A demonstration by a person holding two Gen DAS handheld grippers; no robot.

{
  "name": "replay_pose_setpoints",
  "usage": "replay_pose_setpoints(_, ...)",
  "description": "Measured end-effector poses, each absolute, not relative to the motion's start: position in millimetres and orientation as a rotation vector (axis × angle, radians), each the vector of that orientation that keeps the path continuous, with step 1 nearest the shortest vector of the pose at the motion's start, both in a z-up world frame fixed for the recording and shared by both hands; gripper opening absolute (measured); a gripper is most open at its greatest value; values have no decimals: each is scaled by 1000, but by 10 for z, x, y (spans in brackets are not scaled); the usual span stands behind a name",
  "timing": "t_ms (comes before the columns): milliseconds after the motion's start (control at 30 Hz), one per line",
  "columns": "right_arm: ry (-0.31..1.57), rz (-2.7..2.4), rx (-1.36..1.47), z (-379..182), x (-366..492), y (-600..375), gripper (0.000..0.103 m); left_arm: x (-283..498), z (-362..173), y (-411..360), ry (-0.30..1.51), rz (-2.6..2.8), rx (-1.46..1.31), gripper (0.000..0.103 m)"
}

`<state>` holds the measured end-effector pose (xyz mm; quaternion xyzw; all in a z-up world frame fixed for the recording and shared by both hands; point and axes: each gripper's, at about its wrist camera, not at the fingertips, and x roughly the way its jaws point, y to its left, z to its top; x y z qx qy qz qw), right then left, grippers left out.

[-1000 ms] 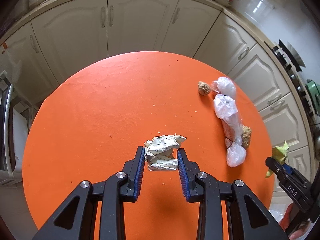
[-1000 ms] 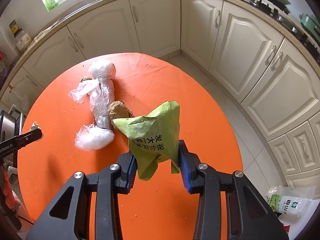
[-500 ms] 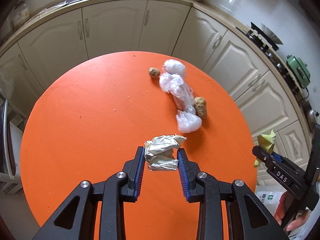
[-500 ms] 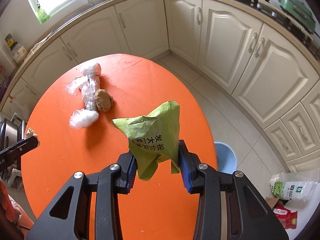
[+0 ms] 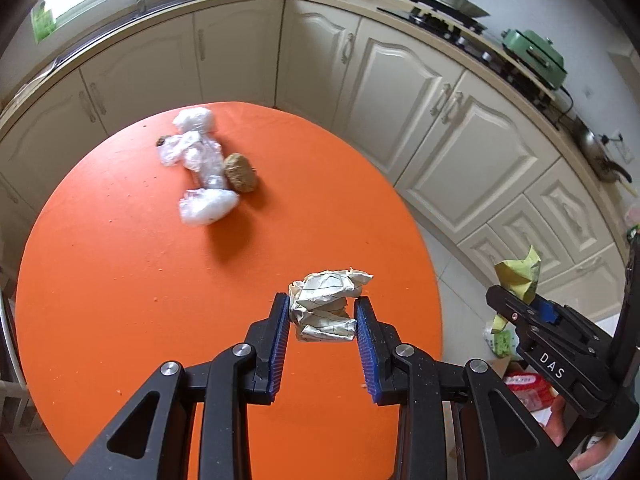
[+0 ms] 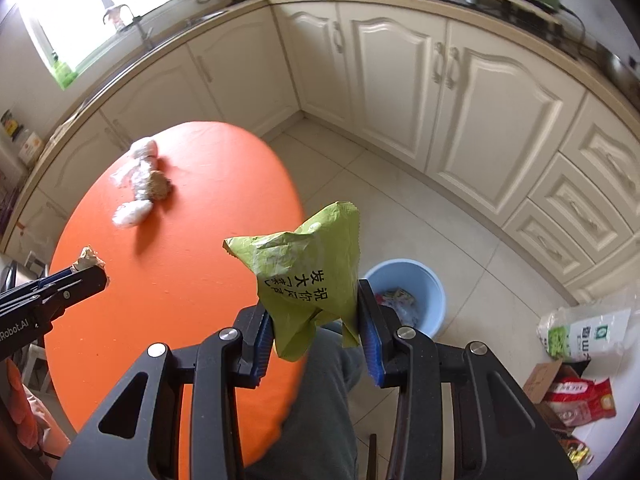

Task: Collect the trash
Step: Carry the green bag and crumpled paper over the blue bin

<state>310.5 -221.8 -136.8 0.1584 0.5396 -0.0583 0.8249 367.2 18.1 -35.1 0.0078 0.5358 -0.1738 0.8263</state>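
My left gripper is shut on a crumpled ball of white paper, held above the right part of the round orange table. My right gripper is shut on a green snack wrapper with black print, held past the table's edge over the floor. A blue bin with trash inside stands on the tiles just beyond the wrapper. On the table lie a clear plastic wrap bundle and a brown lump beside it. In the left wrist view the right gripper shows at the right with the wrapper.
Cream kitchen cabinets curve around the room. Food bags and a box lie on the floor at the right. A person's trouser leg is below my right gripper. A second small brown lump sits by the plastic wrap.
Both grippers have swung right across the table with their loads. The plastic bundle has slid left in both views, and the blue bin has come into the right wrist view.
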Motion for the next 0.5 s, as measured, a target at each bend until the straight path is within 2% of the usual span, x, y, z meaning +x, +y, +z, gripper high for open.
replay_pose_setpoints(267,1129,-253,464,-1495,2639,-2994,38,3665,-477,-856,1151,-485,172,28)
replay_pose_setpoints(500,1146,-373,542,-1663,2339,-3602,38,3886,-822,-1783,1208,-575,295,28)
